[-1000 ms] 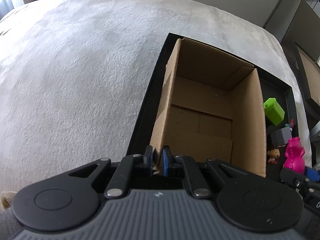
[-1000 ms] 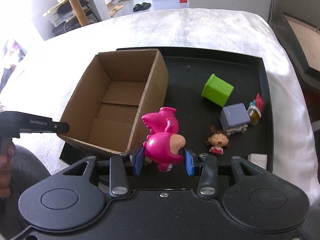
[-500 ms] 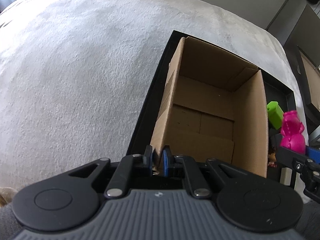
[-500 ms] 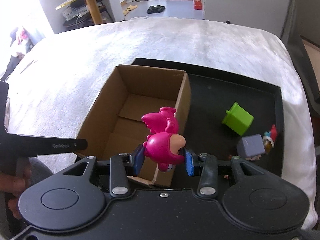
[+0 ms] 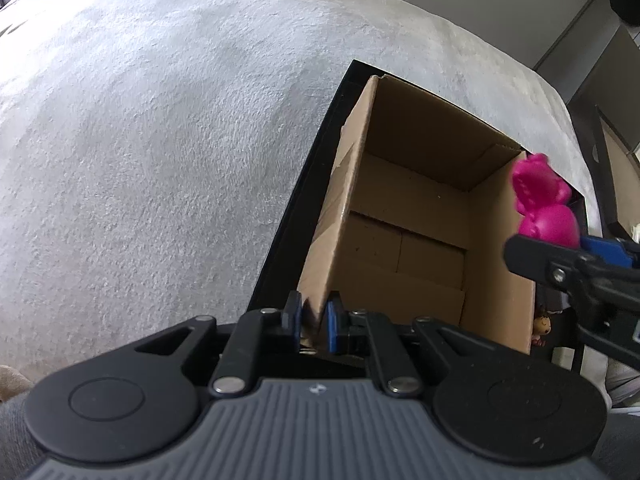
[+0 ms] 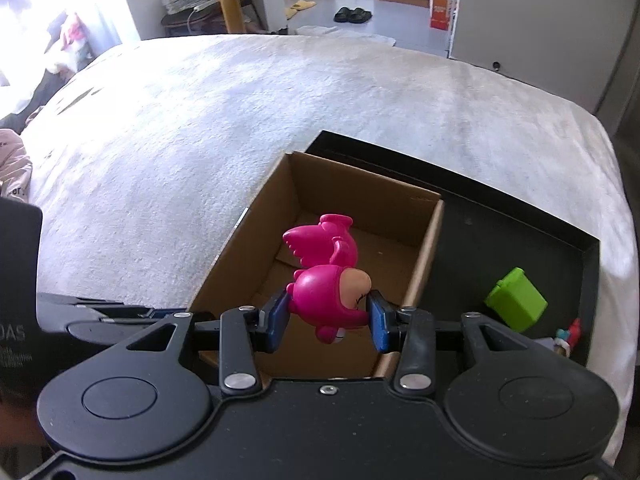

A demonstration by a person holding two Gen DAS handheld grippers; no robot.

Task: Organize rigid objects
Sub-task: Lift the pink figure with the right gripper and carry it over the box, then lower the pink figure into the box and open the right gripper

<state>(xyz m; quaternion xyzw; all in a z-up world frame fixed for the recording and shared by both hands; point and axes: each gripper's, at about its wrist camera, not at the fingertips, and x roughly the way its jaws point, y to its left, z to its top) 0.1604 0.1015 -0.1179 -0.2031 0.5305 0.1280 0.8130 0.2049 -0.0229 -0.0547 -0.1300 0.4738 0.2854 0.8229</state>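
An open cardboard box (image 5: 420,216) stands in a black tray (image 6: 520,232) on a white bed cover. My left gripper (image 5: 313,318) is shut on the near corner of the box's left wall. My right gripper (image 6: 328,316) is shut on a pink winged toy figure (image 6: 328,276) and holds it above the box's open top (image 6: 360,248). In the left wrist view the pink toy (image 5: 540,204) shows over the box's right wall. The box shows nothing inside where I can see its floor.
A green block (image 6: 516,300) lies in the tray right of the box. A small figure (image 6: 566,336) shows at the tray's right edge, and a doll head (image 5: 541,326) peeks behind the box. White bed cover (image 5: 160,140) spreads to the left.
My right gripper has lifted the pink toy from the tray and carried it left, over the box. My left gripper has kept its hold on the box wall.
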